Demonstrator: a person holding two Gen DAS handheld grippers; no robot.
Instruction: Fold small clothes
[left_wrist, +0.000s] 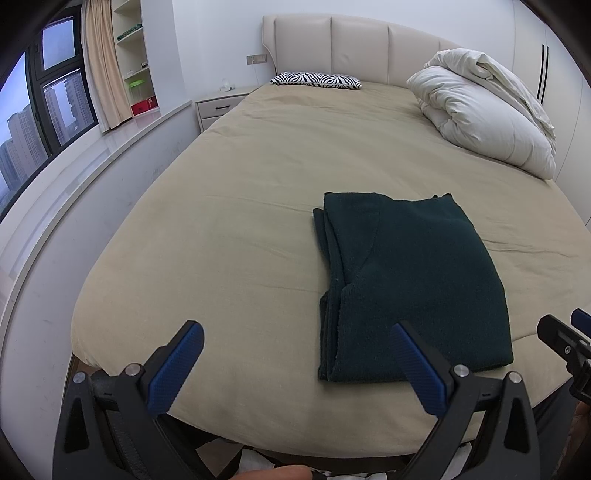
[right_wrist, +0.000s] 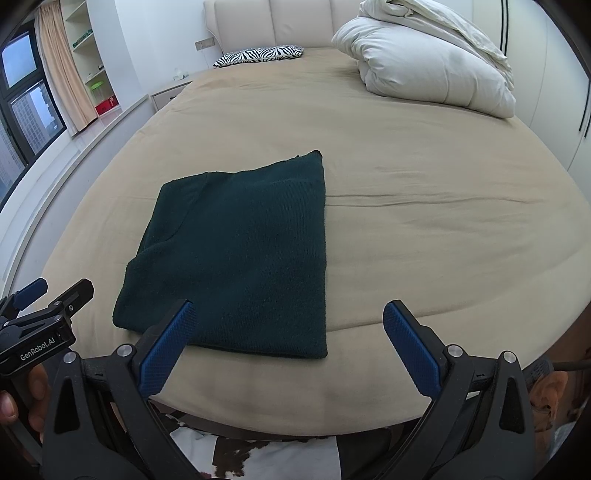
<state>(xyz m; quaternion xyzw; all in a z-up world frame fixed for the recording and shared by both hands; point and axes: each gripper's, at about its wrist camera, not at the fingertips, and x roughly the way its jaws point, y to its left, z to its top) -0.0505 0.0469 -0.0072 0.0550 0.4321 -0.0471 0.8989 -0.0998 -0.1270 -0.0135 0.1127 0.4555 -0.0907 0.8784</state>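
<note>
A dark green knitted garment (left_wrist: 410, 280) lies folded into a flat rectangle on the beige bed sheet (left_wrist: 229, 229), near the foot of the bed. It also shows in the right wrist view (right_wrist: 236, 254). My left gripper (left_wrist: 295, 332) is open and empty, held above the bed's near edge, left of the garment's near corner. My right gripper (right_wrist: 290, 312) is open and empty, just in front of the garment's near edge. Each gripper shows at the edge of the other's view.
A white rolled duvet (left_wrist: 484, 110) sits at the back right of the bed. A zebra-print pillow (left_wrist: 317, 79) lies by the headboard. A nightstand (left_wrist: 221, 105), window ledge and shelves stand on the left. A wardrobe wall runs along the right.
</note>
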